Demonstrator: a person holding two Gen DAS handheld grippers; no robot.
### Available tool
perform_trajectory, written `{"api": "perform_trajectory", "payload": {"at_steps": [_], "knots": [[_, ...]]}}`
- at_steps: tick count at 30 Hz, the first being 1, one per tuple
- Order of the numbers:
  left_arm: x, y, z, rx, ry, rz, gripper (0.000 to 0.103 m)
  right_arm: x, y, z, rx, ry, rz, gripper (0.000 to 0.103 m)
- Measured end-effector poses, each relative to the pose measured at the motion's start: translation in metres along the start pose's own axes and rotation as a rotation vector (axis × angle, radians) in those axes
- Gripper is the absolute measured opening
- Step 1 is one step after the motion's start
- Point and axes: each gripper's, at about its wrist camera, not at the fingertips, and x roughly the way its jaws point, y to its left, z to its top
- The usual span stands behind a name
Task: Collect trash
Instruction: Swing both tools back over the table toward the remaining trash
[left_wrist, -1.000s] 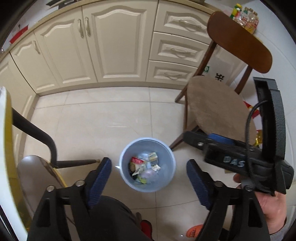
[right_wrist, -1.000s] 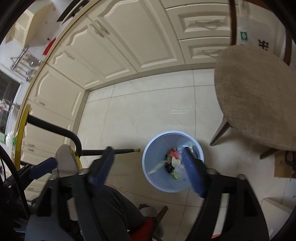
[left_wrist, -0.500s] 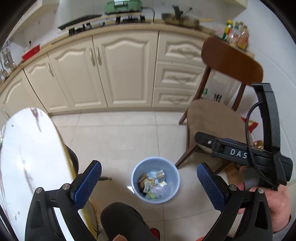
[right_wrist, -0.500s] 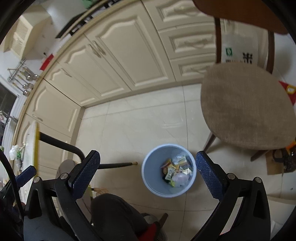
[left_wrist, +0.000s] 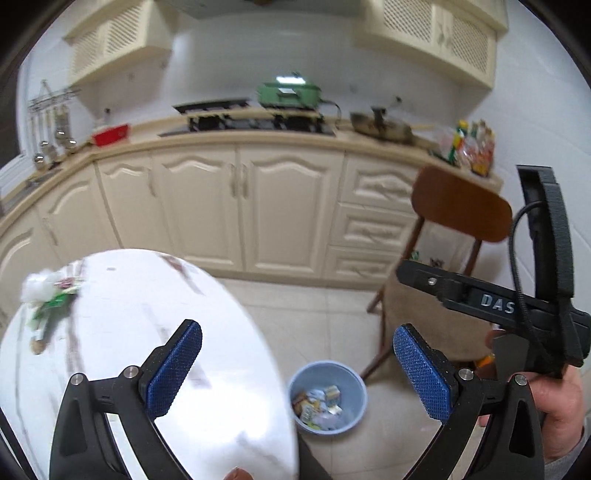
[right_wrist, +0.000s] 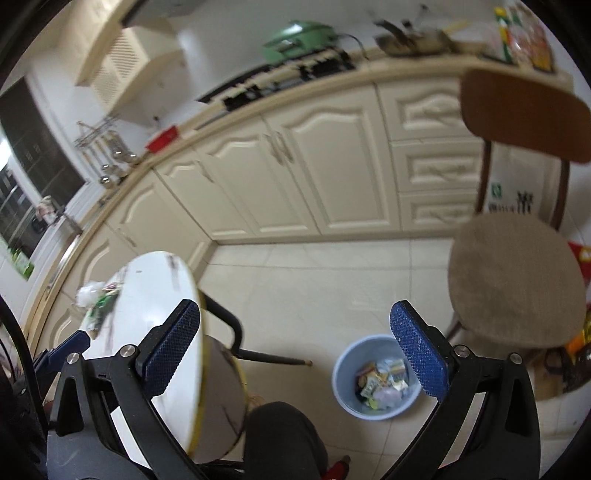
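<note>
A light blue bin (left_wrist: 349, 424) stands on the tiled floor, holding several wrappers (left_wrist: 317, 402). My left gripper (left_wrist: 295, 328) hovers high above it, open and empty, one finger over the white round table (left_wrist: 129, 332). On the table's far left lie a crumpled white tissue and a green wrapper (left_wrist: 48, 295). My right gripper (right_wrist: 295, 306) is open and empty too, high above the floor, with the bin (right_wrist: 343, 397) below its right finger. The same table trash (right_wrist: 98, 299) shows left of its left finger.
A wooden chair with a beige seat (right_wrist: 517, 280) stands right of the bin. Cream kitchen cabinets (left_wrist: 288, 210) run along the back. A dark chair frame (right_wrist: 236, 332) sits beside the table. The person's knee (right_wrist: 280, 435) is near the bin.
Both grippers rose and tipped upward, and their jaws spread wider. The bin slid lower in both views, and the table top with its trash came into view.
</note>
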Motion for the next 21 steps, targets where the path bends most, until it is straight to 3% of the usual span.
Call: {"api": "perform_trajectory", "payload": {"at_steps": [12,21], "knots": [[-0.128,0.08,-0.072,-0.147,-0.155,0.19,0.102,-0.03,0.146,-0.015,-0.226,-0.069,0.116,0.103],[-0.18,0.123,-0.128,-0.296,-0.17,0.334,0.102,-0.02,0.255,-0.047,-0.442,-0.06,0.204,0.103]]}}
